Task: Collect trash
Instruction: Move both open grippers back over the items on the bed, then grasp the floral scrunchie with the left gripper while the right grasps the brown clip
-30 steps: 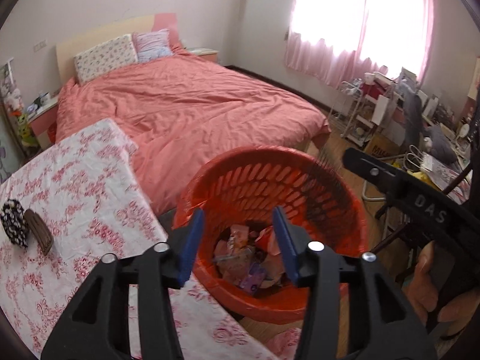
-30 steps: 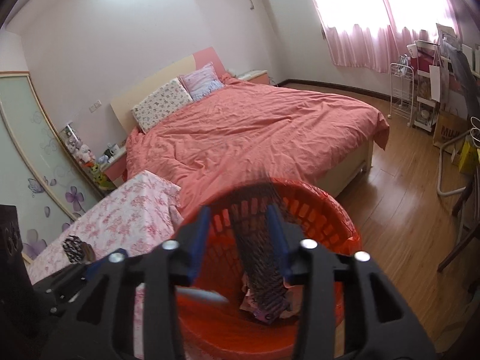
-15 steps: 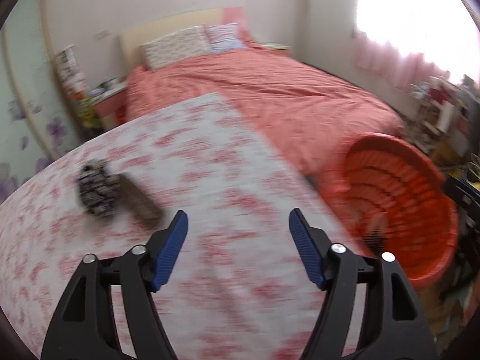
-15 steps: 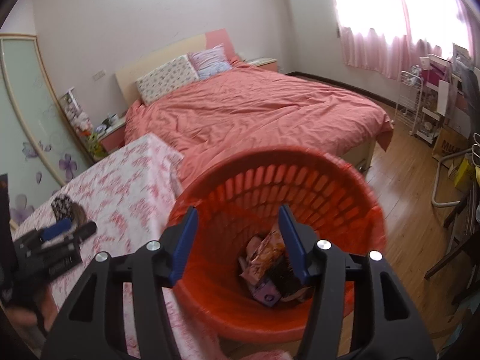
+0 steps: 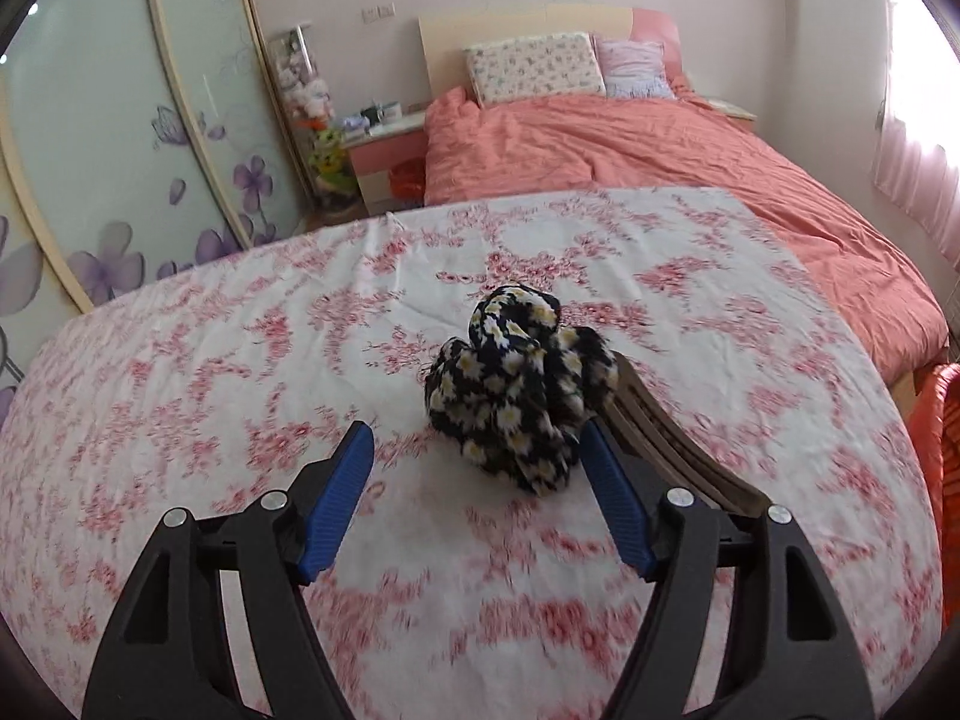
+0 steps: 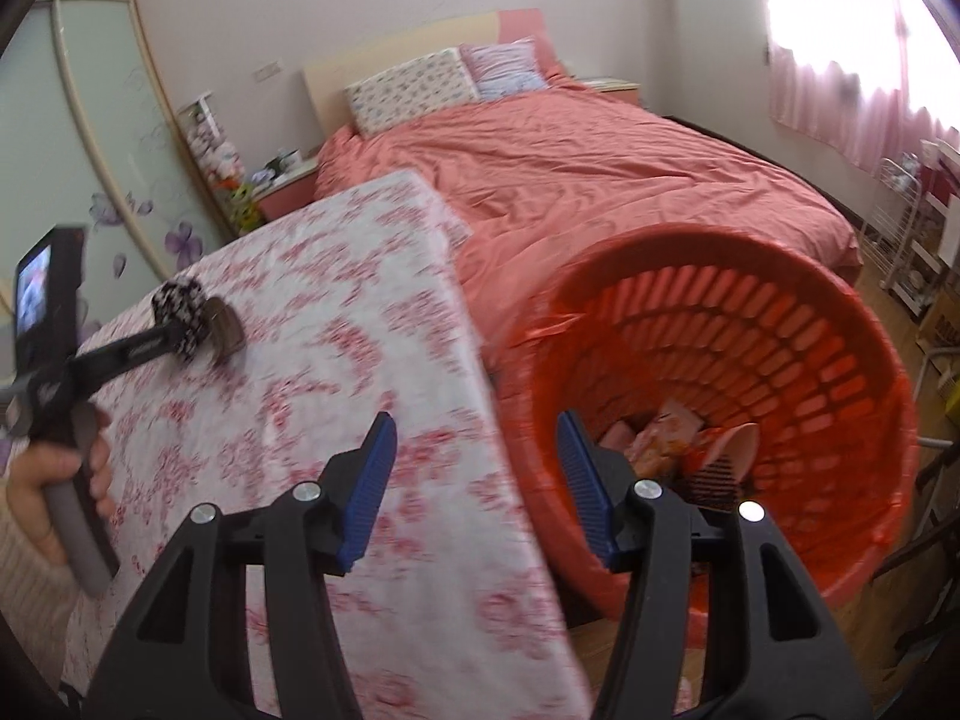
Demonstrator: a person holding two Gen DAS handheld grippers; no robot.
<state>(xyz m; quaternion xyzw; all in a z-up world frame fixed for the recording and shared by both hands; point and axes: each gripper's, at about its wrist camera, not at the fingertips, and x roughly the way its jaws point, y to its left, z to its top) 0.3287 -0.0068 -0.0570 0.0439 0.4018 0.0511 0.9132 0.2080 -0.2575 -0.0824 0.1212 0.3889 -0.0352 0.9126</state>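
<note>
We see the left gripper (image 5: 474, 456) low over the table (image 5: 240, 360) with the pink flowered cloth, its blue pads spread and closing a little, with nothing pressed between them. A crumpled black cloth with daisies (image 5: 522, 396) lies on the table just ahead of the tips, nearer the right pad, and a brown ridged piece (image 5: 672, 450) lies touching its right side, running back under the right finger. Nothing stands between the pads and the cloth.

Our right gripper (image 6: 477, 468) hangs over the table's edge and the red basket (image 6: 780, 360) beside it, pads parted at a middling width and bare. In the basket we see wrappers (image 6: 660, 438) and a dark comb-like piece (image 6: 714, 480). In that view a hand (image 6: 48, 480) grips the left tool at the table's far side, by the cloth.

Behind the table stands a bed (image 5: 660, 144) with a salmon cover and two pillows, a nightstand (image 5: 384, 144) and sliding doors (image 5: 120, 150) with purple flowers. The lettering on the left tool's arm is too blurred to read
</note>
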